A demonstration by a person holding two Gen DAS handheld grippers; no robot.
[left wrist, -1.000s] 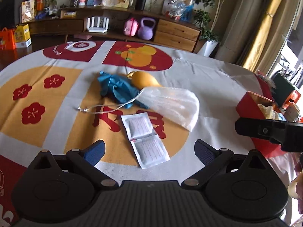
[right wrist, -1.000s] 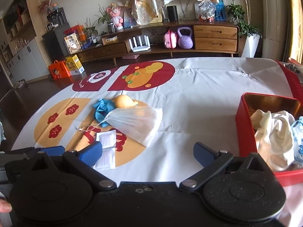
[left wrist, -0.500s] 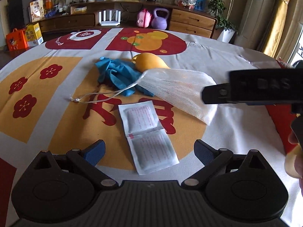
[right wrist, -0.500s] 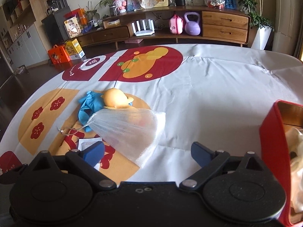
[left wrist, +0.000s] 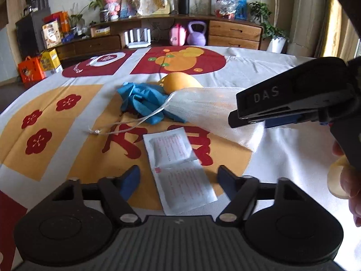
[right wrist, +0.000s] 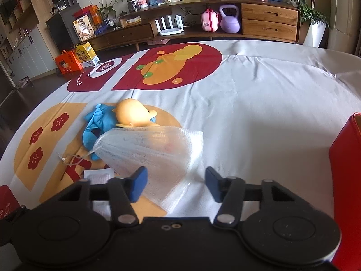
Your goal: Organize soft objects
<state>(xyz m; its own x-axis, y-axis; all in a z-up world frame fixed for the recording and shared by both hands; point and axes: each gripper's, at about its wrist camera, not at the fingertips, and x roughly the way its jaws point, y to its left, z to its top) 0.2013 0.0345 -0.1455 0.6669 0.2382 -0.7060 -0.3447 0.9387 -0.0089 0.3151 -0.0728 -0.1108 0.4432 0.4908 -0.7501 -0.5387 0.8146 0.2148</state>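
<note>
A white mesh drawstring bag (right wrist: pixel 155 149) lies on the patterned tablecloth, also in the left wrist view (left wrist: pixel 209 110). Behind it lie a crumpled blue glove (left wrist: pixel 142 101) and a yellow soft toy (right wrist: pixel 133 114). Two white sachets (left wrist: pixel 178 167) lie in front of my left gripper (left wrist: pixel 178 180), which is open and empty, low over the near sachet. My right gripper (right wrist: pixel 176 185) is open with its fingertips over the near corner of the mesh bag. It shows from the side in the left wrist view (left wrist: pixel 250 122).
A red box (right wrist: pixel 347 169) stands at the right edge of the table. A wooden sideboard (right wrist: pixel 268 20) with a purple kettlebell and pink case stands beyond the table. Bare white cloth (right wrist: pixel 270 103) spreads to the right of the objects.
My right gripper moved left and forward from the red box to the mesh bag. My left gripper came closer and lower over the sachets.
</note>
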